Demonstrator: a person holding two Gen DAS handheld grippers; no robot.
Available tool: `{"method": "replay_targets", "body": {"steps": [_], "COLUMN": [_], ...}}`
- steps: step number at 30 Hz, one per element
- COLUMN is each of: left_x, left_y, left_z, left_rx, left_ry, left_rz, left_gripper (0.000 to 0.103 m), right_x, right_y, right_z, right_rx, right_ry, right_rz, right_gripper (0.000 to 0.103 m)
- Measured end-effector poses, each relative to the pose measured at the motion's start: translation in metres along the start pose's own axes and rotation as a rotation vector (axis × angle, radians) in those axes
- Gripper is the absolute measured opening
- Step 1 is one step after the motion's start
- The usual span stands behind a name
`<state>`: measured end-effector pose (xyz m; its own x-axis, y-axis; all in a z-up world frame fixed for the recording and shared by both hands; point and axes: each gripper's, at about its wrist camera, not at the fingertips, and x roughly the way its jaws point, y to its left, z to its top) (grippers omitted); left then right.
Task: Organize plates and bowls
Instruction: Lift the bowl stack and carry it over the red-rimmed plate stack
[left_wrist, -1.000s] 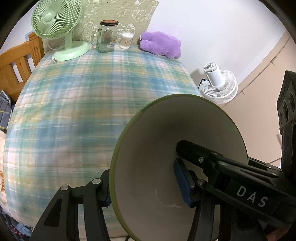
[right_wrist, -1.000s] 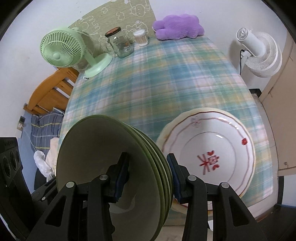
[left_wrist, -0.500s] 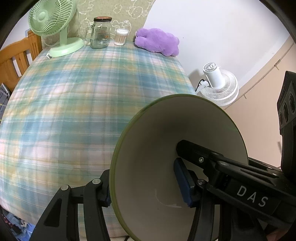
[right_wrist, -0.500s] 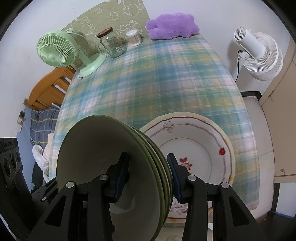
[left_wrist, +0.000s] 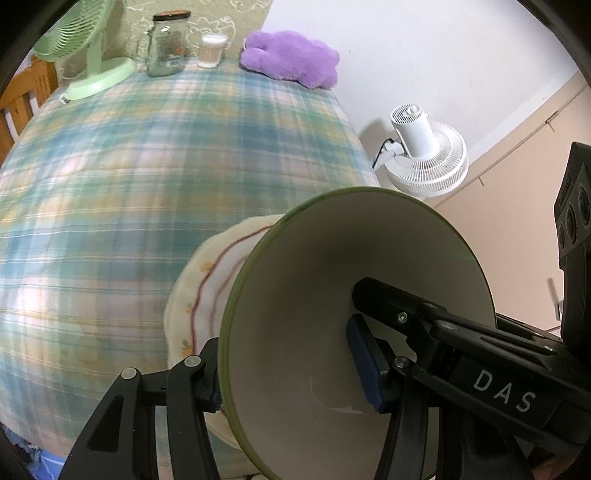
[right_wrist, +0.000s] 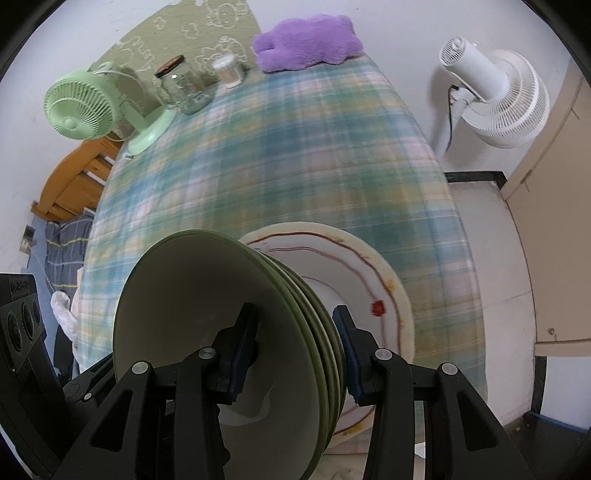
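My left gripper (left_wrist: 291, 373) is shut on the rim of a green-edged cream bowl (left_wrist: 332, 295), held on edge above the table's near right corner. My right gripper (right_wrist: 295, 350) is shut on the same stack of several green bowls (right_wrist: 207, 314), from the other side. Beneath and behind the stack, a large white plate (right_wrist: 354, 280) with red line decoration lies flat on the plaid tablecloth (right_wrist: 295, 155); its scalloped rim also shows in the left wrist view (left_wrist: 195, 295).
At the table's far end stand a green desk fan (right_wrist: 85, 107), a glass jar (right_wrist: 184, 88), a small white container (right_wrist: 229, 72) and a purple plush toy (right_wrist: 306, 42). A white floor fan (right_wrist: 498, 99) stands right of the table. A wooden chair (right_wrist: 74, 181) is at left.
Both grippers have carried the bowl stack forward and rightwards over the white plate. The plate has slid under the bowls in both views and has come into the left wrist view.
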<state>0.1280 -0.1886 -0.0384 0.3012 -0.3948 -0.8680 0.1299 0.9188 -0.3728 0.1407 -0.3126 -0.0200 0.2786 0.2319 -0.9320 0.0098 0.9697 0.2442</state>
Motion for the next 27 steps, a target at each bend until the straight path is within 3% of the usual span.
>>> {"method": "replay_targets", "body": {"steps": [10, 14, 27], "left_x": [0.02, 0.025, 0.026], "left_y": [0.001, 0.002, -0.006], "left_z": [0.003, 0.004, 0.004], "left_rx": [-0.026, -0.019, -0.003], "left_ry": [0.049, 0.056, 0.032], "left_rz": [-0.018, 0.014, 0.076], "left_gripper": [0.056, 0.056, 0.057], "right_x": [0.013, 0.024, 0.029], "right_y": [-0.012, -0.015, -0.022], "right_z": [0.004, 0.007, 0.01], "right_rx": [0.017, 0.028, 0.015], "right_ry": [0.039, 0.072, 0.061], "right_rz": [-0.032, -0.019, 0.028], "right_gripper": [0.045, 0.046, 0.045]}}
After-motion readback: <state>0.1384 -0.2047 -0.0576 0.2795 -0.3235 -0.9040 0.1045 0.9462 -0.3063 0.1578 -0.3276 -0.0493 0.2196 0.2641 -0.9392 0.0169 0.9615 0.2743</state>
